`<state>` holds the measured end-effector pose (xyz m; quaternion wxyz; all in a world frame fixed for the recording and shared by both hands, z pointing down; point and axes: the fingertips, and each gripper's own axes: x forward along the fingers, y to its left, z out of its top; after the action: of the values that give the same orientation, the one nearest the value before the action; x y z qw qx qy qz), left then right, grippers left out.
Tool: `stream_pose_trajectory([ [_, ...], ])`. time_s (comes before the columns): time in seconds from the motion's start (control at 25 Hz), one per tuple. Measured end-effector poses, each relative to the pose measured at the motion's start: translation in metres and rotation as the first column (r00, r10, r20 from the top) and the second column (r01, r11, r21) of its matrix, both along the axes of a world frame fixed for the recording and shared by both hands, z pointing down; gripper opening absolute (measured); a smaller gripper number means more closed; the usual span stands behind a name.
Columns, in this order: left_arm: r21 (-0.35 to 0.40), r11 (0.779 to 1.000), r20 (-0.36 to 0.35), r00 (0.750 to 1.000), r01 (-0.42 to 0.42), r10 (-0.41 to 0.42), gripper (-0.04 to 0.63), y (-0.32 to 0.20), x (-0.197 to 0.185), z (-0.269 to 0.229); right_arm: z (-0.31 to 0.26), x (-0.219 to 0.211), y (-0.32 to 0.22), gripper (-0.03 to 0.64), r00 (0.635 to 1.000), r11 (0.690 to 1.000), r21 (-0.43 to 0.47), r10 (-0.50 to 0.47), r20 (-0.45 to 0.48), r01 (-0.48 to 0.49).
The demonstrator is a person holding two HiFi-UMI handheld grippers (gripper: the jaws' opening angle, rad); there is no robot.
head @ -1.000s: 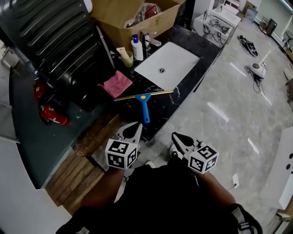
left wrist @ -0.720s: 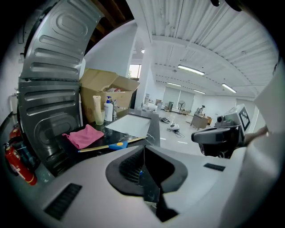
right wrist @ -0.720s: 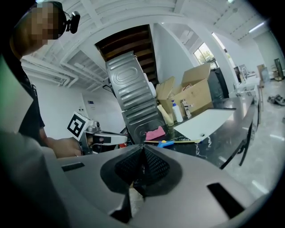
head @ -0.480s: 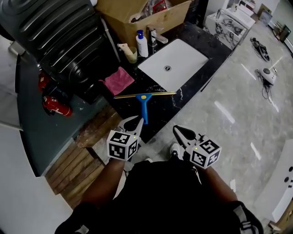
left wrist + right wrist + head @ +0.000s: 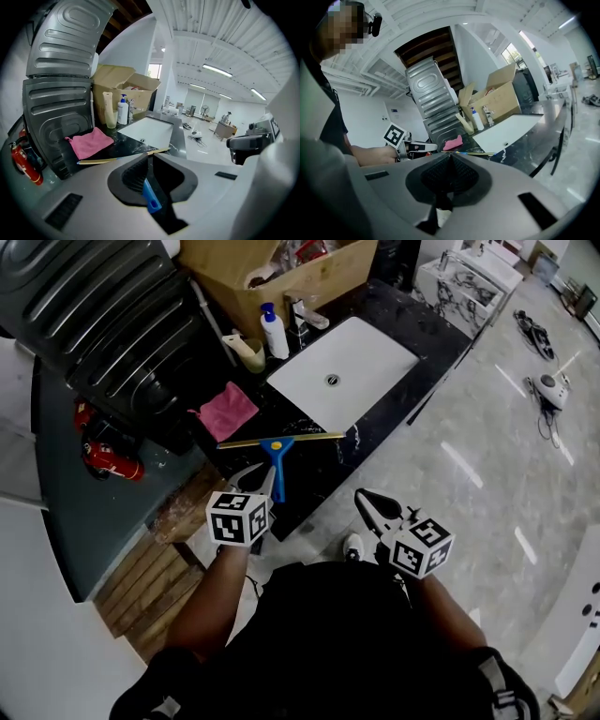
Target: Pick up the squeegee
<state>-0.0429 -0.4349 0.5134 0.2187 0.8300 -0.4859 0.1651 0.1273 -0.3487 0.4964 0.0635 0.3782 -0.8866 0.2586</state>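
The squeegee (image 5: 277, 457) lies flat on the black marble counter (image 5: 398, 329), with its yellow blade crosswise and its blue handle pointing towards me. My left gripper (image 5: 266, 486) is shut and hovers just over the handle's near end. In the left gripper view the blue handle (image 5: 151, 197) shows through the slit under the shut left gripper (image 5: 149, 157), not between the pads, and the blade (image 5: 117, 158) lies beyond. My right gripper (image 5: 362, 496) is to the right, off the counter edge, shut and empty. In its own view the right gripper (image 5: 450, 156) looks along the counter at the squeegee (image 5: 480, 153).
A pink cloth (image 5: 225, 411) lies left of the blade, a white sink (image 5: 342, 371) behind it. A soap bottle (image 5: 275, 334), a tap and a cardboard box (image 5: 281, 268) stand at the back. A ribbed grey metal casing (image 5: 94, 315) and red fire extinguisher (image 5: 108, 460) are left.
My left gripper has moved forward and down until its tips are over the end of the blue handle. The right gripper has come forward a little and stays shut.
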Motion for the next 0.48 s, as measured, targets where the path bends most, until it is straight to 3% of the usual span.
stream_pose_trajectory([
  [0.2, -0.017, 0.999, 0.010, 0.999, 0.039, -0.039, 0.055, -0.015, -0.002, 0.005, -0.002, 0.011, -0.012, 0.009, 1.000, 1.000, 0.004, -0.015, 0.003, 0.015],
  [0.28, -0.032, 0.998, 0.028, 0.998, 0.048, -0.047, 0.109, -0.020, -0.001, 0.012, -0.004, 0.015, -0.016, 0.009, 1.000, 1.000, 0.008, -0.023, 0.002, 0.023],
  [0.48, -0.075, 0.994, 0.094, 0.992, 0.085, -0.078, 0.130, -0.032, -0.002, 0.040, -0.003, 0.026, -0.027, 0.009, 0.999, 0.999, 0.008, -0.038, 0.003, 0.038],
])
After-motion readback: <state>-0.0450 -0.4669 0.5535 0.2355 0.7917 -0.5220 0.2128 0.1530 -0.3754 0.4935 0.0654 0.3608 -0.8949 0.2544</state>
